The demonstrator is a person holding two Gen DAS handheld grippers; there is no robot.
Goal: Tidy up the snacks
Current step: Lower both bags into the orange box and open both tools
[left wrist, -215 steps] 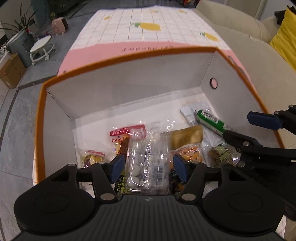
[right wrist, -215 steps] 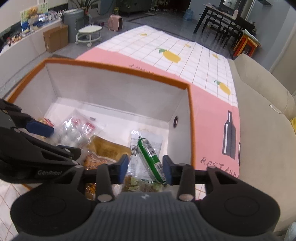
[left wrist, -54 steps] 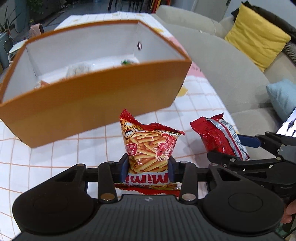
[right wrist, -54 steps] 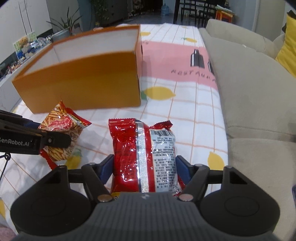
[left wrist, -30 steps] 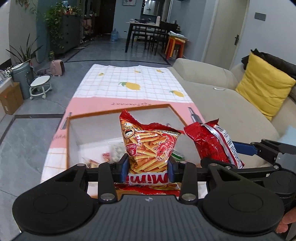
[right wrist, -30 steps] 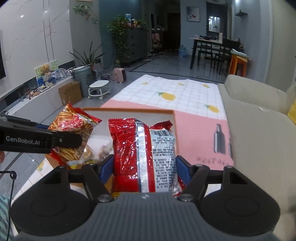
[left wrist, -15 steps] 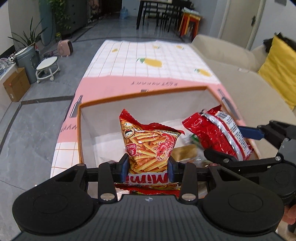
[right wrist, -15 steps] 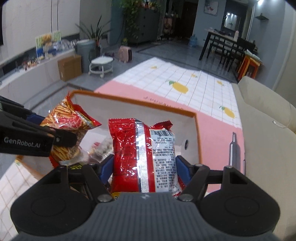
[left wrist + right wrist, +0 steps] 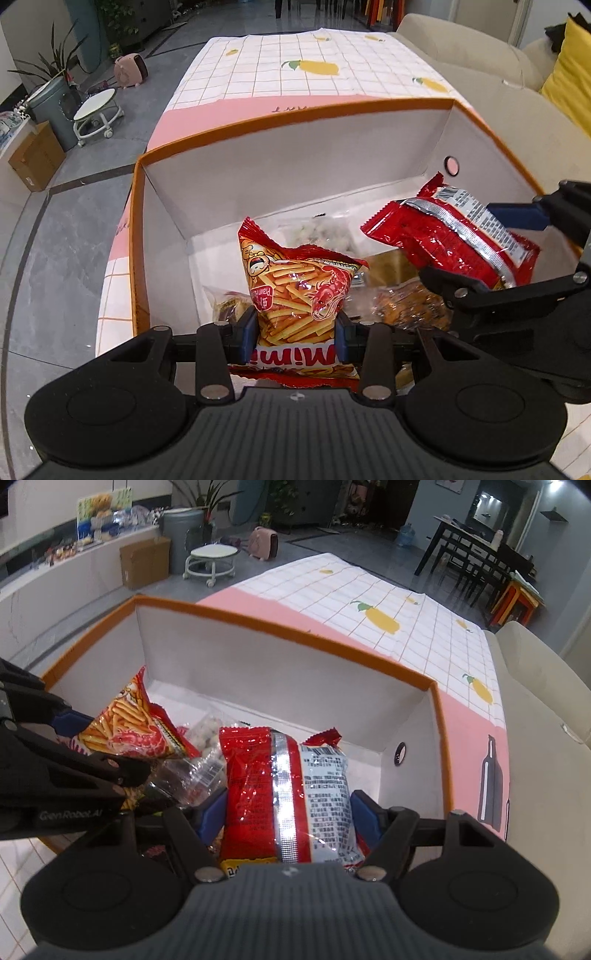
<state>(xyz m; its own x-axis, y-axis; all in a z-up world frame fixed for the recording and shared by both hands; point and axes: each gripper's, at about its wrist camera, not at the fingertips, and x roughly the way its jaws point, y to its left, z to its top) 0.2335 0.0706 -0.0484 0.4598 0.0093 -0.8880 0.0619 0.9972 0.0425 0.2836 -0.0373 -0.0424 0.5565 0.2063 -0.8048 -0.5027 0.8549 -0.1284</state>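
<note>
An orange box with white inside walls (image 9: 295, 155) stands on the table and holds several small snack packets (image 9: 406, 306). My left gripper (image 9: 295, 326) is shut on a Mimi prawn-stick bag (image 9: 299, 288) and holds it upright over the box's near left part. My right gripper (image 9: 288, 812) is shut on a red foil snack bag (image 9: 288, 786) and holds it over the box's near right part. The red bag also shows in the left wrist view (image 9: 450, 240), and the Mimi bag shows in the right wrist view (image 9: 133, 727).
The box (image 9: 280, 664) sits on a pink and white lemon-print tablecloth (image 9: 295, 70). A beige sofa (image 9: 517, 92) with a yellow cushion (image 9: 572, 66) runs along the right. Grey floor, a white stool (image 9: 98, 114) and a cardboard box (image 9: 35, 158) lie to the left.
Both grippers have moved forward and down with their bags, from above the box's near wall to inside its opening. Both grips are unchanged.
</note>
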